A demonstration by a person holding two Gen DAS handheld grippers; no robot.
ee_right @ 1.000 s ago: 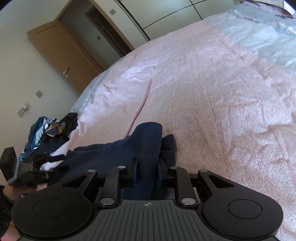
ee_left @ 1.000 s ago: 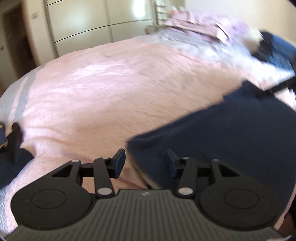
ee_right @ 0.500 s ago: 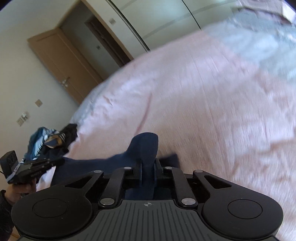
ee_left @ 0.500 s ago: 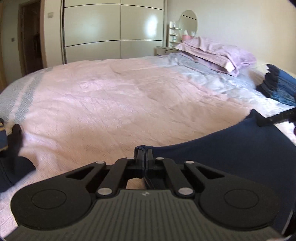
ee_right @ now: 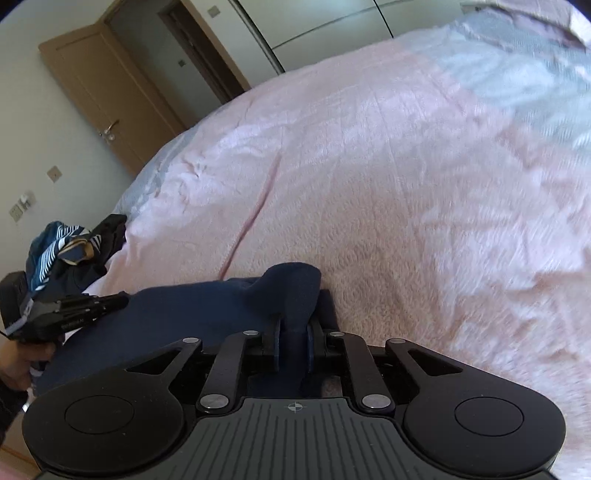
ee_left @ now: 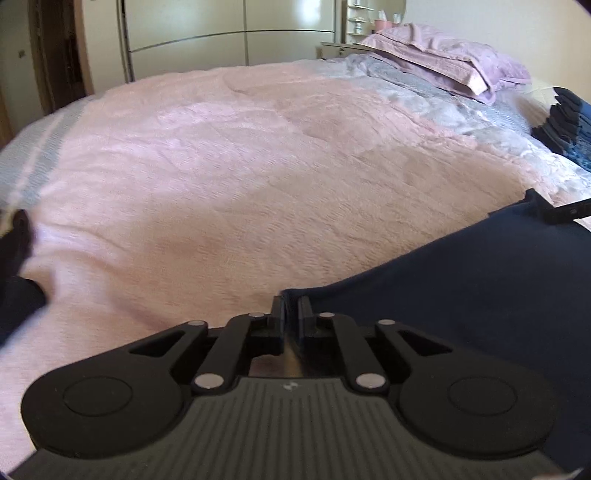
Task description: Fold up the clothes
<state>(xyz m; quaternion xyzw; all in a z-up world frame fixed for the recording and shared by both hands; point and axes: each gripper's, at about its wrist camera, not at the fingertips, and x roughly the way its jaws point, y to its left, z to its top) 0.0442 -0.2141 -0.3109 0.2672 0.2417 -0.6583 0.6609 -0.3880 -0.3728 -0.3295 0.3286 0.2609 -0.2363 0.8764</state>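
Note:
A navy garment (ee_left: pixel 480 314) lies spread along the near edge of the pink bedspread (ee_left: pixel 221 177). My left gripper (ee_left: pixel 291 306) pinches the garment's corner edge; its jaws are opening slightly, with the cloth still between the pads. In the right wrist view, my right gripper (ee_right: pixel 293 332) clamps a bunched fold of the navy garment (ee_right: pixel 184 317), which rises in a hump just ahead of the fingers. Its jaws are also easing open, and the cloth stays gripped. The left gripper (ee_right: pixel 114 302) shows at the far left, held by a hand (ee_right: pixel 22 358). The right gripper's tip (ee_left: pixel 565 213) pokes in at the right.
A loose heap of striped and dark clothes (ee_right: pixel 62 251) sits at the bed's left corner. A dark folded stack (ee_left: pixel 569 122) lies at the right, near purple pillows (ee_left: pixel 443 62). A wardrobe (ee_left: pixel 221 33) and a wooden door (ee_right: pixel 99 96) stand behind the bed.
The left gripper stood open beside the navy corner, then closed on it and levelled out. The right gripper tightened on the bunched fold, and the cloth now stretches between them.

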